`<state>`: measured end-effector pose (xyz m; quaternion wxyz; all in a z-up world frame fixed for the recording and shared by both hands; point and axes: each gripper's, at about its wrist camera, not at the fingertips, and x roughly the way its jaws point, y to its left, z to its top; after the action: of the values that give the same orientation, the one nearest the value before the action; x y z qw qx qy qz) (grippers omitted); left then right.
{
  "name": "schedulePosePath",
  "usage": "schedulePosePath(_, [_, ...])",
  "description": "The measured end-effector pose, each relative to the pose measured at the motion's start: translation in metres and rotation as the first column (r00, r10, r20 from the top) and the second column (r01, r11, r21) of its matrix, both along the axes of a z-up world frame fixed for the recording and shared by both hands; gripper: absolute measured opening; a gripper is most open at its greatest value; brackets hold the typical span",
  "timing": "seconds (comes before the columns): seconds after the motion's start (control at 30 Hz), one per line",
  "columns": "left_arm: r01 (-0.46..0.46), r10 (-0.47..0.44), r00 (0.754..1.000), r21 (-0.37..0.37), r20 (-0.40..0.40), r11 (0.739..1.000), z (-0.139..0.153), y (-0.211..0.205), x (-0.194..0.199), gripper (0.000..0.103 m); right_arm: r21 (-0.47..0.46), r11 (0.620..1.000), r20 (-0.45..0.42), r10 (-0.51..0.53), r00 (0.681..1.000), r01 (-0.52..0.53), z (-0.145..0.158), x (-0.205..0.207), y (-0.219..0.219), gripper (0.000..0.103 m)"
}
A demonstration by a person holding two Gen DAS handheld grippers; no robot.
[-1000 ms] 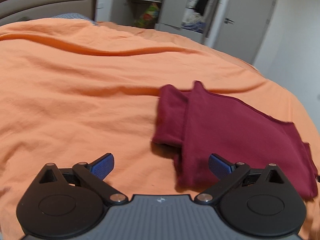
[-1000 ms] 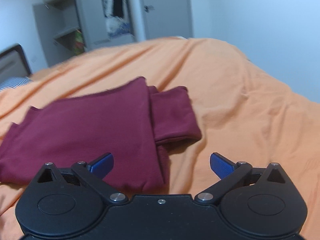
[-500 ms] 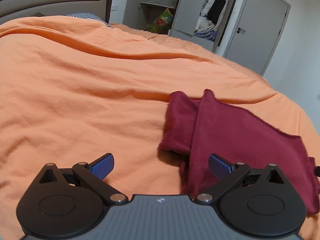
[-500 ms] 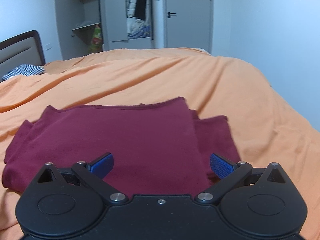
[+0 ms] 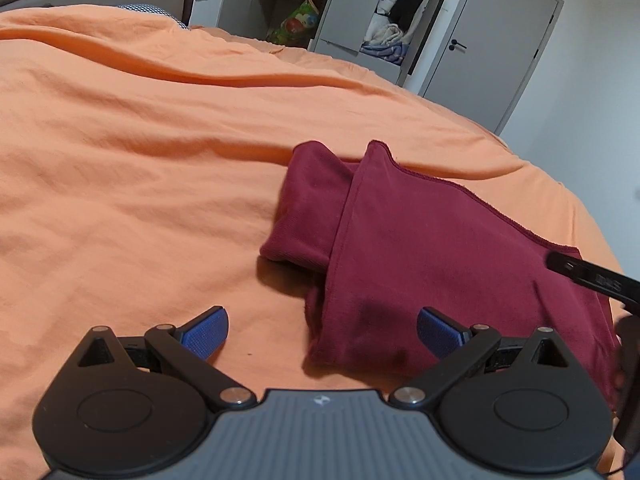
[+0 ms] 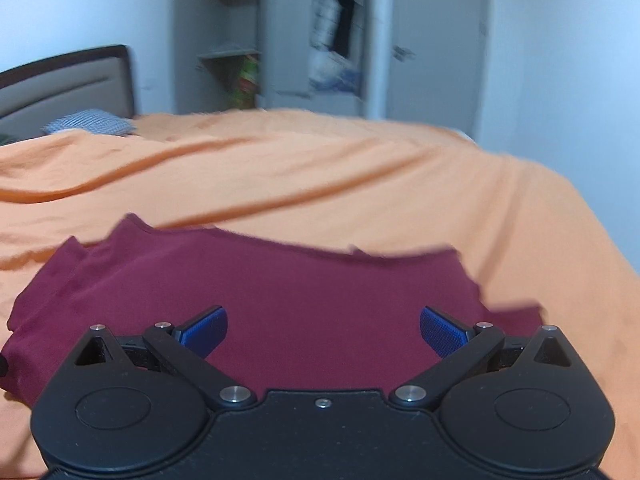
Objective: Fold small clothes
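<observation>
A dark red garment lies folded on the orange bedcover, with a folded sleeve sticking out on its left side. My left gripper is open just above the garment's near left corner, nothing between its blue pads. In the right wrist view the same garment spreads flat under my right gripper, which is open and empty over its near edge. A black part of the right gripper shows at the right edge of the left wrist view.
The orange bedcover stretches wide to the left and far side, with long creases. A headboard and checked pillow sit at the far left. An open wardrobe and a grey door stand beyond the bed.
The right gripper has swung left, so the garment now sits centred under it and the view is blurred. The left gripper shifted slightly; both stayed open.
</observation>
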<state>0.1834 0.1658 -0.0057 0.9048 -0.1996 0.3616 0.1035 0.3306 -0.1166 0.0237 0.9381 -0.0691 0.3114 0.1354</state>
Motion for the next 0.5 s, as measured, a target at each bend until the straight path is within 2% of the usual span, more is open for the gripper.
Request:
schedulePosePath(0.13, [0.001,-0.001,1.000,-0.005,-0.006,1.000,-0.003,-0.002,0.003,0.103,-0.005,1.000,-0.015,0.029,0.999,-0.029,-0.018,0.027,0.012,0.102])
schedulePosePath(0.3, [-0.001,0.000,1.000,-0.008,-0.022,1.000,-0.007,-0.001,0.007,0.103,-0.098,0.994,-0.033,0.046,0.998,-0.049,-0.040,0.038,0.028,0.102])
schedulePosePath(0.5, [-0.011,0.010,1.000,-0.020,-0.026,1.000,-0.010,-0.001,0.009,0.103,-0.008,1.000,-0.077,0.020,0.997,-0.021,-0.057,0.042,0.016,0.102])
